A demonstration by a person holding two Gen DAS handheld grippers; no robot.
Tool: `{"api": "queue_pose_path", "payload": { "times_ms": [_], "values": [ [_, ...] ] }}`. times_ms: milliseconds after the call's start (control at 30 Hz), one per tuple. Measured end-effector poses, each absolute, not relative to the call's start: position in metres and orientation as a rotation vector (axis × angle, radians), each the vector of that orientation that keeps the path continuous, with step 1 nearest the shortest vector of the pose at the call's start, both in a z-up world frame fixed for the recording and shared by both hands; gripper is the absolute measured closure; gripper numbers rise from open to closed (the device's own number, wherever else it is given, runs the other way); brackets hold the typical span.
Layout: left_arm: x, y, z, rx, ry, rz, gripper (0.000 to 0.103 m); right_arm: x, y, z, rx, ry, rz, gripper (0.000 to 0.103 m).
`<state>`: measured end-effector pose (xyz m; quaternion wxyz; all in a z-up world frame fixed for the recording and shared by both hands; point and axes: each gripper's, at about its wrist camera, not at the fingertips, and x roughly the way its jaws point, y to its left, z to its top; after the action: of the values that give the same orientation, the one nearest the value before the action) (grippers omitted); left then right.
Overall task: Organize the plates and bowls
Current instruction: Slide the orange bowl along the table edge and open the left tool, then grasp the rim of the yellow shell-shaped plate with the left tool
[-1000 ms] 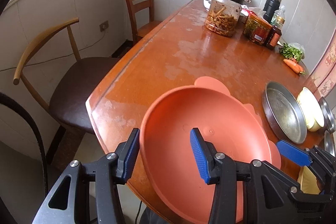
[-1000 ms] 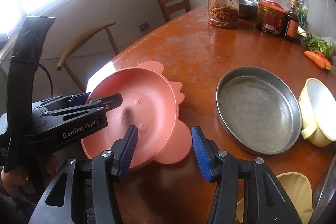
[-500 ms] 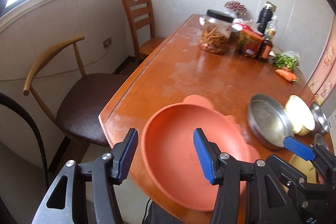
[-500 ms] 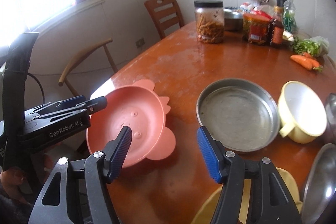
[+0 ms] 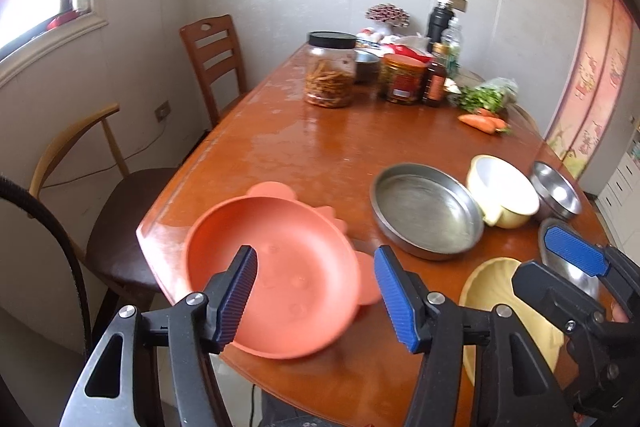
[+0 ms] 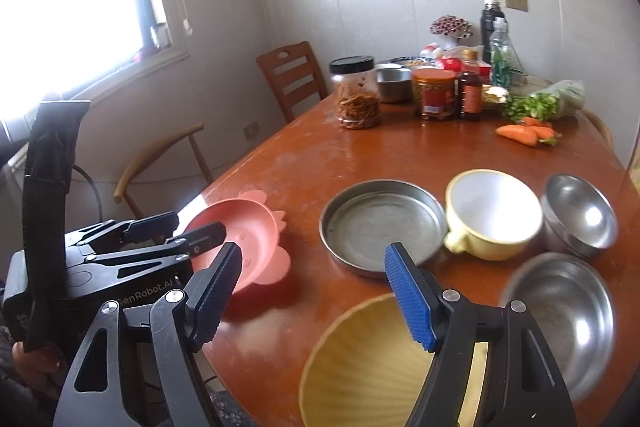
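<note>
A coral animal-shaped plate [image 5: 280,271] [image 6: 244,239] lies at the table's near left corner. My left gripper [image 5: 316,291] [image 6: 176,231] is open and hangs above its near rim, empty. My right gripper [image 6: 312,291] [image 5: 560,259] is open and empty above a pale yellow ribbed bowl [image 6: 368,363] [image 5: 500,287]. A round metal pan [image 5: 426,211] [image 6: 380,227], a cream cup-bowl with a handle [image 5: 506,191] [image 6: 492,213] and two steel bowls [image 6: 580,211] [image 6: 560,311] stand in a group on the right.
Jars, bottles, greens and carrots [image 5: 482,123] crowd the table's far end [image 5: 332,75]. Two chairs [image 5: 212,63] [image 5: 128,211] stand along the left side. The wooden table [image 5: 312,147] has bare surface in the middle.
Both grippers have pulled back and risen from the table. My left gripper's jaws no longer straddle the coral plate's rim, and the plate lies flat on the table.
</note>
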<state>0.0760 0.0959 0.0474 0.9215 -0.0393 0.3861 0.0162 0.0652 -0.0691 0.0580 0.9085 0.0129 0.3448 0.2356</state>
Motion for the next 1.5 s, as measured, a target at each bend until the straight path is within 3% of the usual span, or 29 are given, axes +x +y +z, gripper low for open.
{"api": "queue_pose_path", "payload": {
  "times_ms": [367,833,1100,1367,1500],
  "values": [
    [0.062,0.041,0.036,-0.029,0.815,-0.072,0.036,0.028,-0.126,0.051,0.049,0.729,0.429,0.027],
    [0.058,0.005,0.006,-0.015,0.899,-0.145,0.036,0.005,-0.175,-0.002,0.092,0.853,0.326,0.027],
    [0.063,-0.001,-0.013,-0.028,0.96,-0.173,0.036,0.016,-0.172,-0.017,0.088,0.881,0.341,0.047],
    [0.062,-0.01,-0.023,-0.044,0.972,-0.239,0.066,0.019,-0.163,-0.02,0.051,0.876,0.343,0.049],
    [0.061,-0.009,-0.023,-0.035,0.974,-0.236,0.068,0.022,-0.156,-0.021,0.025,0.881,0.344,0.049]
  ]
}}
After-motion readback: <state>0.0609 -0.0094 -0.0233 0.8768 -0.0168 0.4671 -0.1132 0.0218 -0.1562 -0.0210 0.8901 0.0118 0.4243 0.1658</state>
